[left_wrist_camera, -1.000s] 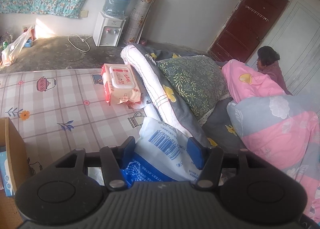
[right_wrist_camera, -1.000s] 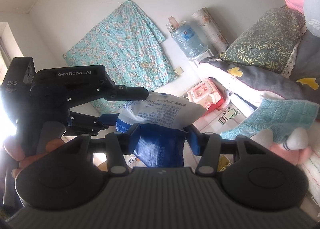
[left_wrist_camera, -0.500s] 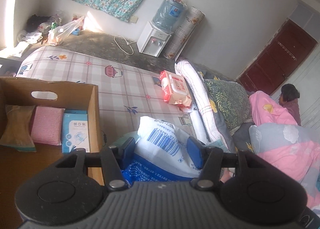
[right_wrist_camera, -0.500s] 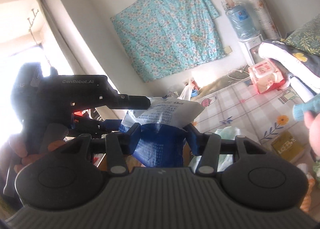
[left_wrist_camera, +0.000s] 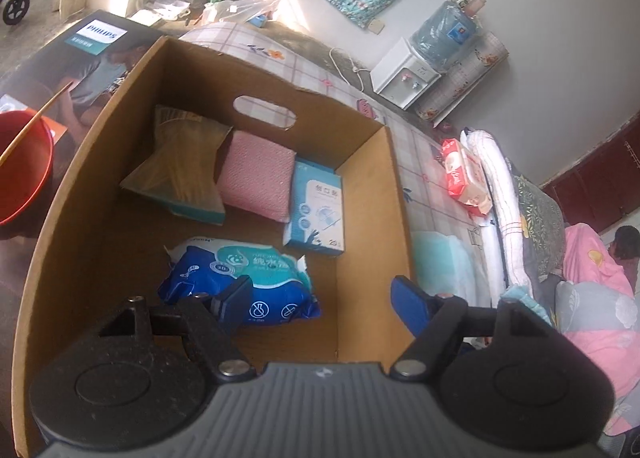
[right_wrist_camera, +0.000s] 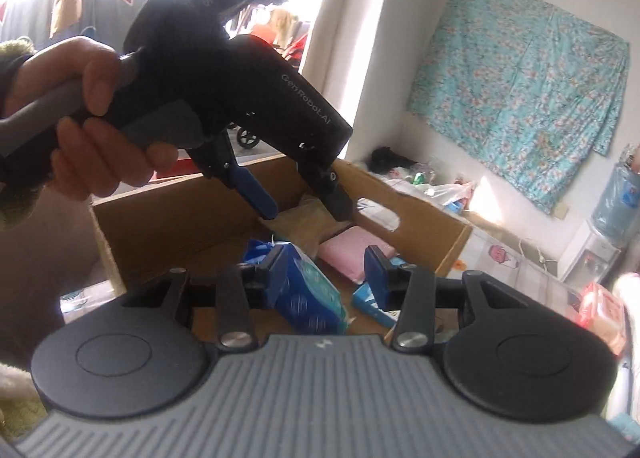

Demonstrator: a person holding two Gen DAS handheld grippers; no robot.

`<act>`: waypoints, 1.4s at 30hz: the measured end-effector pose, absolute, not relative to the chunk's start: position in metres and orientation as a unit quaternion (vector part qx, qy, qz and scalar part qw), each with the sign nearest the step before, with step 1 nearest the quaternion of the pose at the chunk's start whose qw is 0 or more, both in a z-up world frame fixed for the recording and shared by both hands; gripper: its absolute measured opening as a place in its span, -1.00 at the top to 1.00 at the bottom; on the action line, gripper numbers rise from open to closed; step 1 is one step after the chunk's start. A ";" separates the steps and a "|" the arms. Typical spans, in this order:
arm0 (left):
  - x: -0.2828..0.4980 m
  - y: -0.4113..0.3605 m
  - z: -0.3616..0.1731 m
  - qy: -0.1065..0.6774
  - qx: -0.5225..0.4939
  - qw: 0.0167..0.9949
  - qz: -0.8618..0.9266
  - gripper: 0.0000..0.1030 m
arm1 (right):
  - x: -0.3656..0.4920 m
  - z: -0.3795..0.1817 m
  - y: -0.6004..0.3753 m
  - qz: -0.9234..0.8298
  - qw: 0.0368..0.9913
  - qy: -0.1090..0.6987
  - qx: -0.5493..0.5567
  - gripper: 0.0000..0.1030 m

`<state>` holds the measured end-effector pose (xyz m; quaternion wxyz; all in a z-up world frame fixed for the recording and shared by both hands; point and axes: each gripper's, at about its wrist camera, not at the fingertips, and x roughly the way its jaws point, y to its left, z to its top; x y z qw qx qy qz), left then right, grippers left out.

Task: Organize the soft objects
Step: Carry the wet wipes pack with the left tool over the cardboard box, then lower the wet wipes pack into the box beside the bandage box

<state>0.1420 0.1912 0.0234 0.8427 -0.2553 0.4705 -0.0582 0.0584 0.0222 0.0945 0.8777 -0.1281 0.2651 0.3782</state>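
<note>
Blue wet-wipes pack [left_wrist_camera: 240, 282] now lies on the floor of the cardboard box [left_wrist_camera: 368, 194], near side, no pad pressing it. Left hand-held gripper [left_wrist_camera: 320, 298] hangs over the box with jaws opening wide — nothing between them, the pack sits below its left finger. In the right wrist view the left hand-held gripper [right_wrist_camera: 306, 202] shows from the side, held by a hand [right_wrist_camera: 80, 118], fingers spread and empty.

Right hand-held gripper [right_wrist_camera: 326, 274]: jaws closing, but the pads stand apart; the pack shows by the left pad, contact unclear, looks released.

Already in the box: tan tissue pack [left_wrist_camera: 180, 162], pink cloth pad [left_wrist_camera: 256, 174], small blue-white carton [left_wrist_camera: 316, 214] — lined along the far wall.

Left to do, by my read: the red-white wipes pack [left_wrist_camera: 460, 174] on the bed mat [left_wrist_camera: 420, 162], plus a pale blue soft item [left_wrist_camera: 444, 258] just beside the box wall. Bedding pile [left_wrist_camera: 540, 218] probably stays. Task roughly past halfway.
</note>
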 end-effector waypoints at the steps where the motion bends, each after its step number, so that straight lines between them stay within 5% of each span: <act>1: 0.138 0.197 0.018 0.475 -0.257 0.840 -0.054 -0.45 | 0.056 0.096 0.021 0.380 0.876 0.277 -0.107 0.19; 8: 0.131 0.201 0.014 0.483 -0.212 0.848 -0.056 -0.42 | 0.062 0.111 -0.034 0.340 0.878 0.329 0.063 0.18; 20: 0.166 0.181 -0.003 0.550 0.017 0.832 -0.075 -0.59 | 0.060 0.076 -0.113 0.285 0.875 0.350 0.177 0.14; 30: 0.207 0.205 -0.055 0.634 -0.064 0.770 0.013 -0.61 | 0.082 0.058 -0.116 0.293 0.863 0.353 0.210 0.11; 42: 0.242 0.178 -0.044 0.576 0.022 0.817 -0.038 -0.74 | 0.090 0.039 -0.132 0.292 0.849 0.365 0.245 0.10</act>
